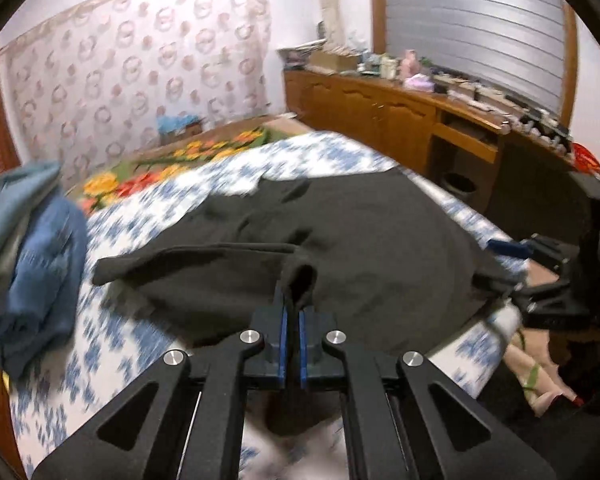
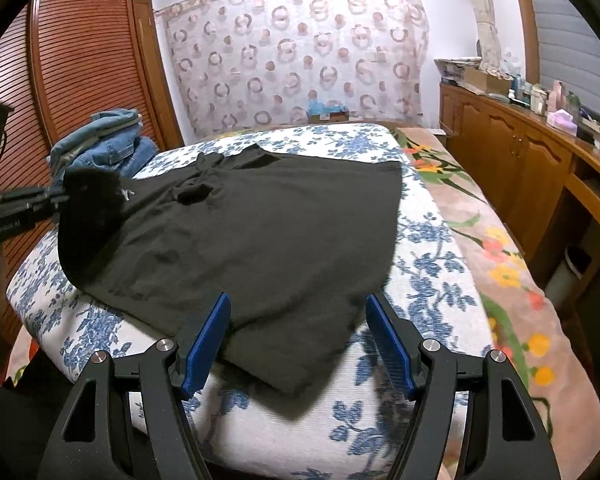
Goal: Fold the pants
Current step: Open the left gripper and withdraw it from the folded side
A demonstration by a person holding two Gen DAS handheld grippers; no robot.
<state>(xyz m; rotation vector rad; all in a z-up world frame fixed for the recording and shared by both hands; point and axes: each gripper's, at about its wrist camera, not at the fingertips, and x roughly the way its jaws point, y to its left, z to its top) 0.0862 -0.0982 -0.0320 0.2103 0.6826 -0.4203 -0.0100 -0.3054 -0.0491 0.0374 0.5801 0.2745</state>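
Observation:
Black pants (image 1: 340,248) lie spread on a bed with a blue-and-white floral cover (image 1: 112,336). My left gripper (image 1: 293,304) is shut on a fold of the pants' edge and holds it lifted a little. In the right wrist view the pants (image 2: 260,236) lie mostly flat, with the left gripper (image 2: 66,196) pinching their raised left corner. My right gripper (image 2: 298,316) is open and empty, its blue pads (image 2: 208,340) straddling the near edge of the pants just above the cloth. It shows at the right edge of the left wrist view (image 1: 512,264).
A heap of blue denim clothes (image 2: 108,148) sits at the bed's far left corner. A flowered blanket (image 2: 496,256) lies along the bed's right side. A wooden cabinet (image 2: 512,152) with clutter stands to the right, and a slatted wooden wardrobe (image 2: 80,60) to the left.

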